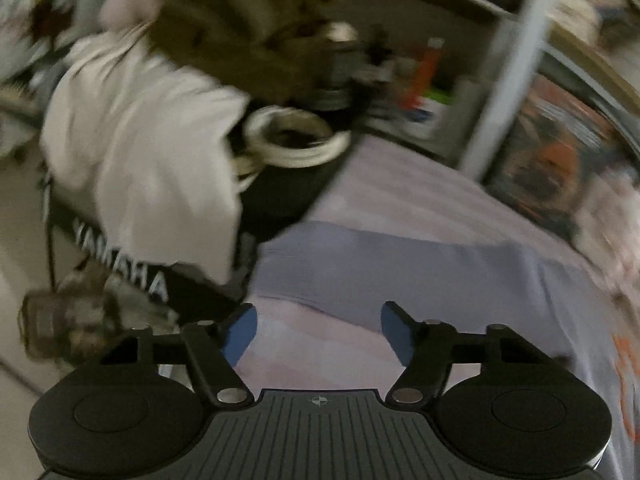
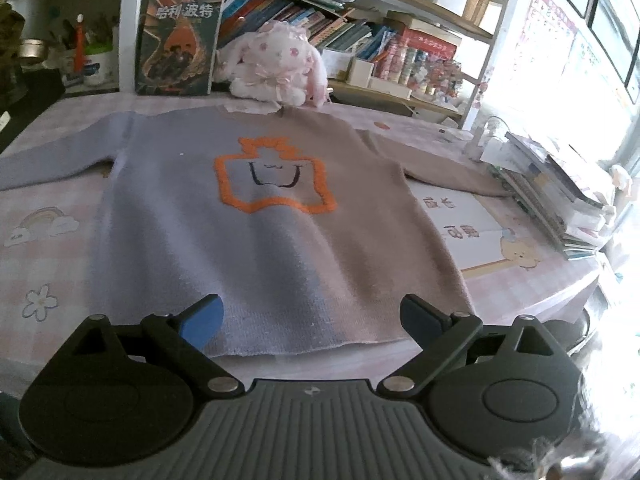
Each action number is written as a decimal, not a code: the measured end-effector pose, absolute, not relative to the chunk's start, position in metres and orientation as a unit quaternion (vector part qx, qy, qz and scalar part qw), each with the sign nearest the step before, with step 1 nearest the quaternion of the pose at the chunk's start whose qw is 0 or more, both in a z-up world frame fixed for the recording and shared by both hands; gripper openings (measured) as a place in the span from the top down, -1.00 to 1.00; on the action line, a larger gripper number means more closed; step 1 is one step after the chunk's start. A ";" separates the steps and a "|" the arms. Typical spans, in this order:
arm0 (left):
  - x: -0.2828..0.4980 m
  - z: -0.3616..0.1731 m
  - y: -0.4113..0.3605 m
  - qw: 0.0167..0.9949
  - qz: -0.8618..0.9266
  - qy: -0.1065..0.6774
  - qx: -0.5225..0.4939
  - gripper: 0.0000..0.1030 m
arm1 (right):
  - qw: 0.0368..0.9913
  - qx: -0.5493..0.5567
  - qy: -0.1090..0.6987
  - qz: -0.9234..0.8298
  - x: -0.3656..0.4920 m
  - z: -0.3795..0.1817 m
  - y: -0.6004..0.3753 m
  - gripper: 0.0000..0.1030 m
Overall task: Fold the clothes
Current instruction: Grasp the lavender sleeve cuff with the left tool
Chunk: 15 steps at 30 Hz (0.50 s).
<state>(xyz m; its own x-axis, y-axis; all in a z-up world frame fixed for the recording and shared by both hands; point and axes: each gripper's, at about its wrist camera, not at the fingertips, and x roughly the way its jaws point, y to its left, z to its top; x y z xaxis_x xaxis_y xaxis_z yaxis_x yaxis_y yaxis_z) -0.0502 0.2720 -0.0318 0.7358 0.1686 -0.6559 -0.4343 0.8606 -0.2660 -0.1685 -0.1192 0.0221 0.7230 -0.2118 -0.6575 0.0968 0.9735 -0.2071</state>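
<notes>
Sweater (image 2: 256,216), half lilac and half tan with an orange outlined motif, lies spread flat on the pink checked bench (image 2: 36,240), sleeves out; only the right wrist view shows it whole. Right tool (image 2: 310,318) hovers released above the hem. Left wrist view is blurred: the left tool (image 1: 318,330), fingers apart and holding nothing, is over a lilac sleeve, beside a white cloth (image 1: 140,152) and black Yamaha keyboard (image 1: 132,276). Behind stand a plush rabbit (image 2: 276,66), a book (image 2: 178,42), and a shelf (image 2: 400,32) holding books.
</notes>
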 end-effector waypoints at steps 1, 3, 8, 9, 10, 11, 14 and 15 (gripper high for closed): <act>-0.049 -0.034 0.277 0.905 0.172 0.324 -0.217 -0.15 | 0.924 -0.079 0.363 -0.087 -0.168 0.022 -0.120 -0.86; -0.045 -0.038 0.288 0.897 0.183 0.324 -0.239 -0.02 | 0.923 -0.077 0.366 -0.094 -0.168 0.022 -0.121 -0.86; -0.037 -0.049 0.314 0.875 0.210 0.323 -0.293 0.31 | 0.920 -0.077 0.370 -0.103 -0.166 0.022 -0.122 -0.86; -0.035 -0.051 0.320 0.870 0.216 0.323 -0.304 0.42 | 0.920 -0.078 0.370 -0.104 -0.165 0.022 -0.121 -0.86; -0.035 -0.051 0.323 0.867 0.219 0.321 -0.311 0.53 | 0.919 -0.078 0.371 -0.105 -0.165 0.022 -0.121 -0.86; -0.036 -0.050 0.323 0.868 0.219 0.318 -0.313 0.59 | 0.919 -0.078 0.371 -0.106 -0.164 0.022 -0.121 -0.86; -0.038 -0.046 0.325 0.869 0.220 0.308 -0.320 0.90 | 0.918 -0.079 0.373 -0.107 -0.162 0.022 -0.119 -0.86; -0.039 -0.044 0.325 0.869 0.220 0.304 -0.321 0.92 | 0.918 -0.080 0.374 -0.107 -0.160 0.022 -0.119 -0.86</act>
